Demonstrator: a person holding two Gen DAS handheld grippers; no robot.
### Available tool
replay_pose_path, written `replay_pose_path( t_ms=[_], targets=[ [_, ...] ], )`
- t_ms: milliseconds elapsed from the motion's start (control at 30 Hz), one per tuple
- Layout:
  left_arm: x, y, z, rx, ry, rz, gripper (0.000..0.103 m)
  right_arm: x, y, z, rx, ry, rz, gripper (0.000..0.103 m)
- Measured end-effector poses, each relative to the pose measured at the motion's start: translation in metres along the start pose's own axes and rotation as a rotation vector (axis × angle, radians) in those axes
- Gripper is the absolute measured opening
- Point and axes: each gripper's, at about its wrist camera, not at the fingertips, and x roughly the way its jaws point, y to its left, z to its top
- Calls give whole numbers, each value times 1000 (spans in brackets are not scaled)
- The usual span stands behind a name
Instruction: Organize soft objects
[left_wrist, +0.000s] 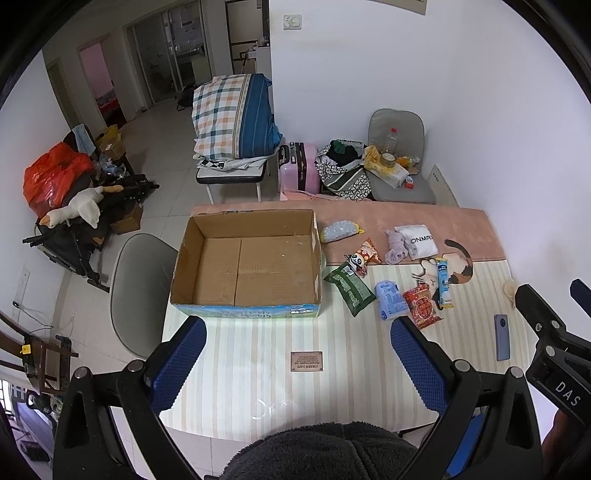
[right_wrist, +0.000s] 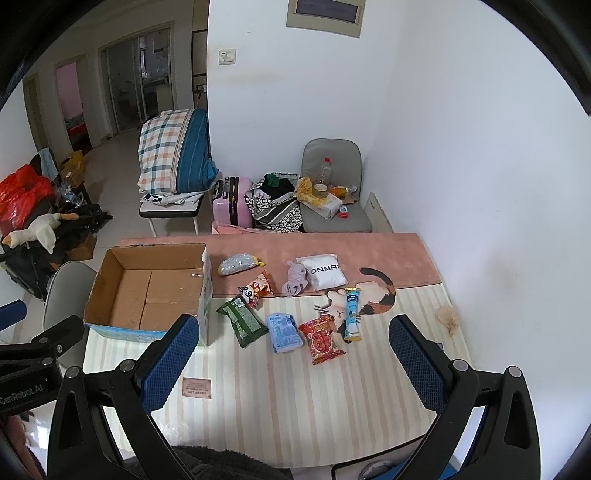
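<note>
An empty cardboard box (left_wrist: 255, 258) (right_wrist: 147, 291) stands open on the table's left. Right of it lie soft items: a green packet (left_wrist: 349, 288) (right_wrist: 242, 321), a blue tissue pack (left_wrist: 388, 304) (right_wrist: 283, 332), a red snack bag (left_wrist: 421, 308) (right_wrist: 322, 339), a white ONMAX pouch (left_wrist: 419, 240) (right_wrist: 324, 275), a lilac cloth (left_wrist: 395, 249) (right_wrist: 294, 282), a grey speckled pouch (left_wrist: 338, 230) (right_wrist: 236, 264), a panda snack bag (left_wrist: 362, 256) (right_wrist: 255, 290) and a blue tube (left_wrist: 443, 282) (right_wrist: 351, 314). My left gripper (left_wrist: 298, 354) is open and empty before the box. My right gripper (right_wrist: 293, 360) is open and empty above the table's front.
A phone (left_wrist: 502, 336) lies at the table's right. A brown tag (left_wrist: 306, 361) (right_wrist: 197, 387) sits on the striped cloth. Grey chairs (left_wrist: 142, 291) (right_wrist: 334, 192), a suitcase (right_wrist: 232, 201) and bedding (right_wrist: 175, 153) stand around. A wall (right_wrist: 498, 184) bounds the right.
</note>
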Motion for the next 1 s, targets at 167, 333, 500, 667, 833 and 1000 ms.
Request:
replay_pose_path(
  t_ms=[167,333,500,667,833,1000],
  targets=[
    [-1,-1,0,1,1,-4,102,0,1,-1,1,1,4,103],
    [-1,-1,0,2,0,-1,102,-1,2,-3,1,1,8,103],
    [-1,-1,0,2,-1,-2,102,0,3,-4,0,0,5,103],
    [1,1,1,-3,9,-3,102,0,4,-4,-2,-3,3,103],
    [1,2,1,-2,6,-3,102,0,4,-5,-2,-3,3,103],
    [0,2,0,-3,3,-4,102,0,5,-5,-1,-5,3,103]
  ],
)
